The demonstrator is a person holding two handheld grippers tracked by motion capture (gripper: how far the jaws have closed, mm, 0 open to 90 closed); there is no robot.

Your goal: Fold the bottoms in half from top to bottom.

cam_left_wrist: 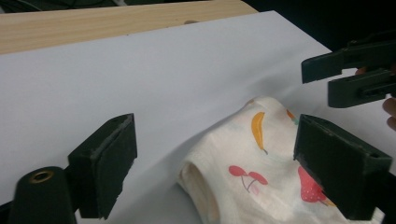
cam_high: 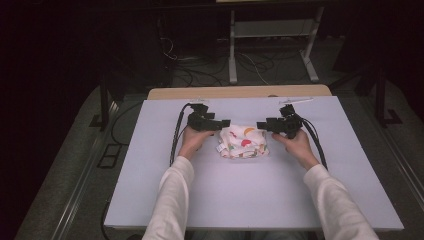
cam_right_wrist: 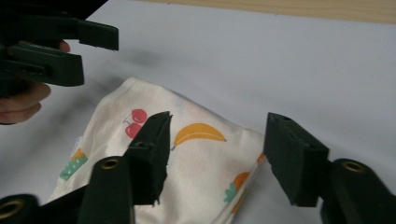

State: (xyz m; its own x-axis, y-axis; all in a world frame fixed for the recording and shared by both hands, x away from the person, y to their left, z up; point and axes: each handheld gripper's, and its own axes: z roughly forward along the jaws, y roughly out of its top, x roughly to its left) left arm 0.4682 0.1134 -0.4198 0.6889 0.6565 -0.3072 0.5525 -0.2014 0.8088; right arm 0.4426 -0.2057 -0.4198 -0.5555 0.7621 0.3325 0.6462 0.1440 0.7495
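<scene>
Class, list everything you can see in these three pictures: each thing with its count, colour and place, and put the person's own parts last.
Folded cloth: one, cream with a fruit print (banana, cherries, strawberry), near the middle of the board, between the two grippers.
Board: one, pale grey-white, covering most of the table.
Table: one, light wood, its far edge showing beyond the board.
Stand: one, white-framed, on the floor behind the table.
Floor cables: several, dark and light, behind the table.
Left gripper: one, black, open, left of the cloth.
Right gripper: one, black, open, right of the cloth.
Hands: two, each holding a gripper.
Sleeves: two, white, entering from the bottom.
</scene>
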